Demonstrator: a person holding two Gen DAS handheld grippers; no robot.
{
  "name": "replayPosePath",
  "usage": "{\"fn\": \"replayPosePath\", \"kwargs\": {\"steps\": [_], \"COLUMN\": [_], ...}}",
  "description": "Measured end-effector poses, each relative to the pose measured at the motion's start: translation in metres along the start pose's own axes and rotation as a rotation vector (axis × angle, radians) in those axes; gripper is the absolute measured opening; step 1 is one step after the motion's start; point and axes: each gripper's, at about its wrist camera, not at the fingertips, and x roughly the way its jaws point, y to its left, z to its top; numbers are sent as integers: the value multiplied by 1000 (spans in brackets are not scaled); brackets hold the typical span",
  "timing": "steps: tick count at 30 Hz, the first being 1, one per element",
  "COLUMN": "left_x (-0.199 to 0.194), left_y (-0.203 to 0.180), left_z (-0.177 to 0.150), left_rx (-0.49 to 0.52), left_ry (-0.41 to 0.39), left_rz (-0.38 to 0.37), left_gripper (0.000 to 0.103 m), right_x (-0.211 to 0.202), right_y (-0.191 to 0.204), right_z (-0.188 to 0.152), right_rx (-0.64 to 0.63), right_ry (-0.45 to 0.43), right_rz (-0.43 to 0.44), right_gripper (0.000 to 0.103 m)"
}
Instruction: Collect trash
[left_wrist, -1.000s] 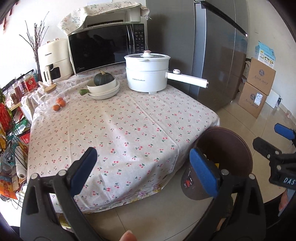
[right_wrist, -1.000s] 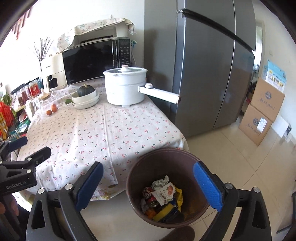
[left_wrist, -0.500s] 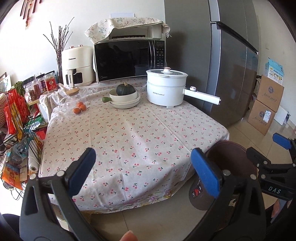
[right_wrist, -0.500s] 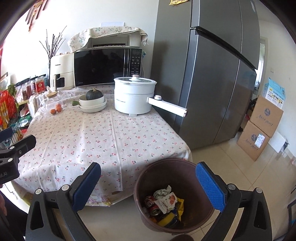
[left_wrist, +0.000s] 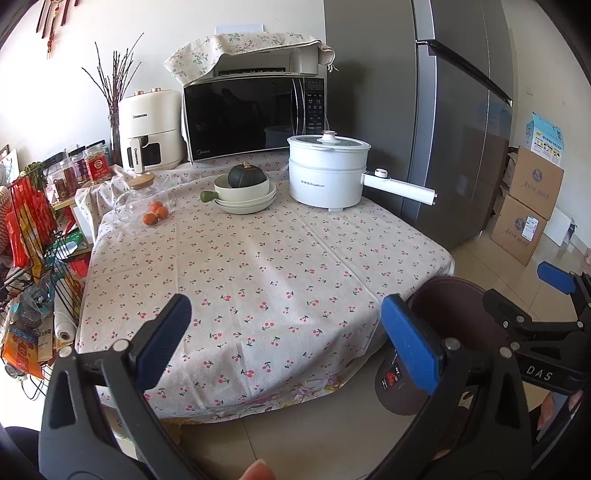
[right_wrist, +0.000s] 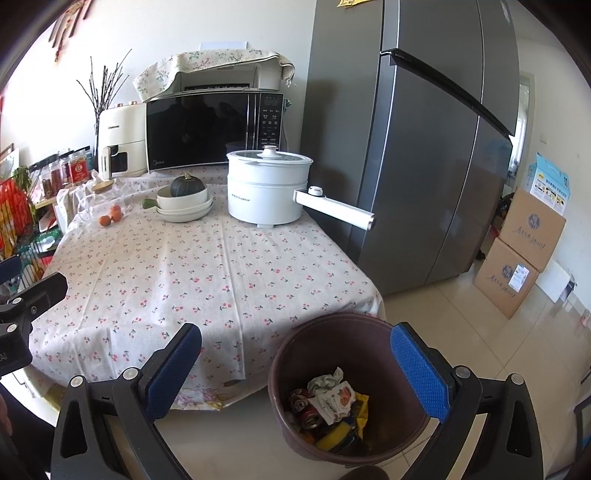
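Note:
A brown trash bin (right_wrist: 354, 332) stands on the floor by the table's near right corner. It holds trash (right_wrist: 328, 406): cans, crumpled wrappers and a yellow packet. The bin also shows in the left wrist view (left_wrist: 458, 299), partly hidden behind my fingers. My right gripper (right_wrist: 295, 365) is open and empty, above the bin's near side. My left gripper (left_wrist: 291, 339) is open and empty, over the table's front edge. The right gripper also shows at the right edge of the left wrist view (left_wrist: 532, 295).
The table (left_wrist: 258, 258) has a cherry-print cloth. At its back stand a white electric pot (left_wrist: 327, 173) with a long handle, stacked bowls with a squash (left_wrist: 245, 188), small oranges (left_wrist: 155, 214), a microwave (left_wrist: 255, 114) and an air fryer (left_wrist: 149, 129). A grey fridge (right_wrist: 424, 147) and cardboard boxes (right_wrist: 521, 254) stand right; a wire rack (left_wrist: 33, 258) left.
Both grippers have drawn back and tilted up from the table. More of the wall, microwave and fridge shows. Both stay open and empty.

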Motion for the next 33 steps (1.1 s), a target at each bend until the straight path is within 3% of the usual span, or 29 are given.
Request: {"fn": "replayPosePath", "kwargs": {"steps": [33], "left_x": [-1], "left_y": [-7], "left_z": [0], "left_rx": [2], "left_ry": [9], "left_rz": [-11], "left_gripper": [102], "right_x": [1], "right_y": [-1], "right_z": [-2], "right_rx": [-2], "right_ry": [2], "right_rz": [-6], "right_gripper": [103]}}
